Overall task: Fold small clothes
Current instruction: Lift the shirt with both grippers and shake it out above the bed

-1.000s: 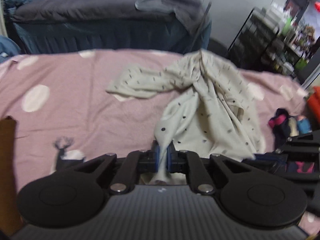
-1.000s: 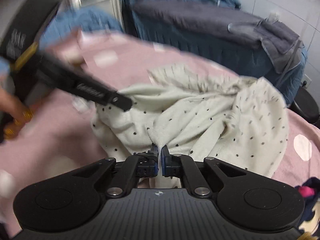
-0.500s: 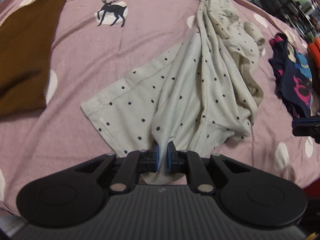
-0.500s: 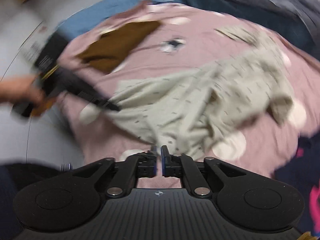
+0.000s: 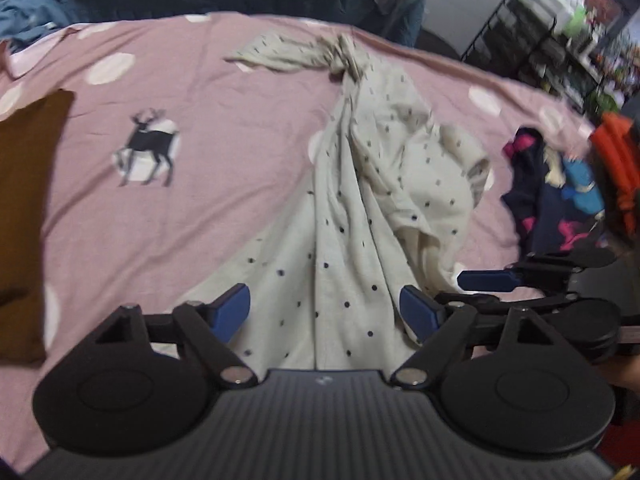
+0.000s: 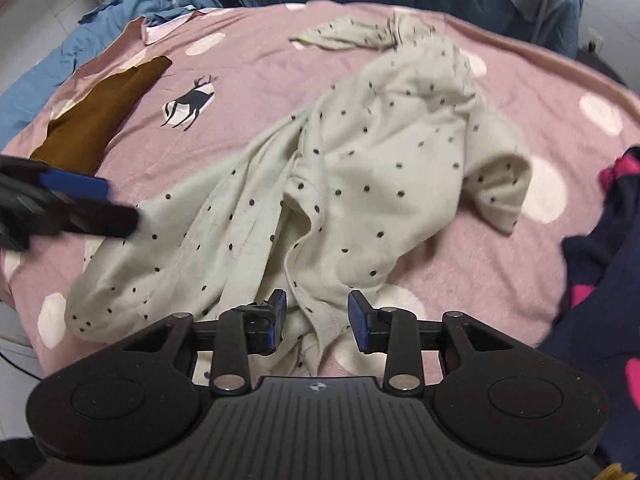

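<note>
Left gripper (image 5: 325, 312): low over bed, jaws apart.
Right gripper (image 6: 316, 322): likewise, jaws apart.
Dotted garment (image 6: 360, 168): crumpled, hem between both jaws.

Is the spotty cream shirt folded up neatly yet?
Not yet. The spotty cream shirt lies crumpled and twisted on the pink blanket, one end bunched into a knot-like twist, with wrinkles all over.

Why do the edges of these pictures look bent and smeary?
Both are fisheye views, so the pink blanket curves like a dome. Left wrist: the shelf and far end of the dotted garment are smeared. Right wrist: the left gripper is blurred; the garment's middle is sharper.
</note>
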Tool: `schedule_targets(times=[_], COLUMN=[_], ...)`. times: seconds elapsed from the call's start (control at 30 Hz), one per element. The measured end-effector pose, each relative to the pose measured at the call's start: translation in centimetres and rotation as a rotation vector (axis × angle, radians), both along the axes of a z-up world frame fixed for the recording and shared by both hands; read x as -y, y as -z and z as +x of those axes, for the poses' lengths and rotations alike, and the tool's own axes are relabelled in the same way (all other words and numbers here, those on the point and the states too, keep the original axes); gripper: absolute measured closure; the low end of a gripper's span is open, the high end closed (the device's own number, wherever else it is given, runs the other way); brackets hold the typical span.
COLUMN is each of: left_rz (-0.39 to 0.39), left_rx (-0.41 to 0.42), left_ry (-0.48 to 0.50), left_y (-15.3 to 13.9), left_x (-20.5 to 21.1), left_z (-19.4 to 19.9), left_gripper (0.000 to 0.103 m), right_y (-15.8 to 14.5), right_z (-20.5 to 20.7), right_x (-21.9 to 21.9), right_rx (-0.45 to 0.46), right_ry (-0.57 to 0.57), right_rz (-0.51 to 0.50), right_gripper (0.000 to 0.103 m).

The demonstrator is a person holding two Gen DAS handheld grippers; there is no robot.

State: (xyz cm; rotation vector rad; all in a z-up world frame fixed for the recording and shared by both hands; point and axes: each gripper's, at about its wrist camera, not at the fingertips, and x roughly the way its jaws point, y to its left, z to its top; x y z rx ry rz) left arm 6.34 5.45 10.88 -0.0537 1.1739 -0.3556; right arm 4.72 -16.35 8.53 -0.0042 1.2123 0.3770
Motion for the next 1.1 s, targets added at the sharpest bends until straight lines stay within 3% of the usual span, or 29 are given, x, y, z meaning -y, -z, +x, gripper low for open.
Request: schedule_targets(times=[0.07, 0.1, 0.13, 0.17, 0.23, 0.33, 0.5, 0.73, 0.87, 0.9, 0.93, 0.97, 1.0, 1.03, 1.07, 1.1], left_rz=[0.014, -0.001, -0.016, -0.019, -0.003, -0.082, -0.207, -0.236, -0.235, -0.227, -0.214, -0.211, -0.206, -0.197, -0.186, -0.174], left_rx=[-0.056, -0.070, -0.069, -0.063, -0.082, -0.099, -0.116, -0.205, -0.269, -0.262, -0.232, -0.203, -0.172, -0.143, -0.119, -0.106], left_ry=[0.027, 0.021, 0.005, -0.006, -0.040, -0.081, -0.020, 0.418, 0.486, 0.474, 0.446, 0.423, 0.389, 0.343, 0.297, 0.257], left_y=[2.7, 3.7, 4.4, 4.9, 5.8, 5.5, 2.6, -0.5, 1.2, 1.2, 0.9, 0.5, 0.0, -0.4, -0.7, -0.8], left_x=[2.4, 3.4, 4.1, 4.7, 5.4, 4.6, 3.1, 8.9, 11.2, 11.4, 11.4, 11.0, 10.3, 9.5, 8.6, 7.8], left_z=[0.9, 1.1, 1.3, 1.3, 1.4, 0.6, -2.2, -8.3, -9.8, -9.7, -9.3, -9.0, -8.4, -7.9, -7.3, -6.6], left_gripper=[0.031, 0.037, 0.038, 0.039, 0.076, 0.096, 0.098, 0.101, 0.100, 0.097, 0.091, 0.084, 0.061, 0.032, 0.022, 0.016], right_y=[0.9, 1.0, 0.9, 0.8, 0.0, -1.8, -5.5, -7.0, -5.8, -5.6, -5.5, -5.7, -6.1, -6.6, -7.0, -7.4], right_z=[0.1, 0.2, 0.2, 0.3, 0.5, 1.7, 5.7, 11.7, 13.1, 13.0, 12.8, 12.3, 11.5, 10.7, 9.7, 8.8], right_x=[0.1, 0.2, 0.5, 0.9, 2.1, 3.8, 6.7, 8.1, 8.2, 8.4, 8.7, 9.0, 9.4, 9.8, 9.9, 9.8], right_rx=[-0.018, -0.015, -0.005, 0.004, 0.028, 0.076, 0.192, 0.299, 0.264, 0.248, 0.235, 0.238, 0.258, 0.280, 0.300, 0.319], right_ry=[-0.007, -0.024, -0.033, -0.036, -0.041, -0.054, 0.000, 0.084, 0.140, 0.162, 0.190, 0.217, 0.235, 0.247, 0.255, 0.250], right_rz=[-0.004, -0.015, -0.022, -0.028, -0.047, -0.064, -0.089, -0.125, -0.146, -0.145, -0.143, -0.127, -0.110, -0.099, -0.091, -0.073], right_gripper=[0.052, 0.066, 0.098, 0.098, 0.098, 0.099, 0.099, 0.099, 0.094, 0.081, 0.062, 0.053, 0.051, 0.042, 0.033, 0.030])
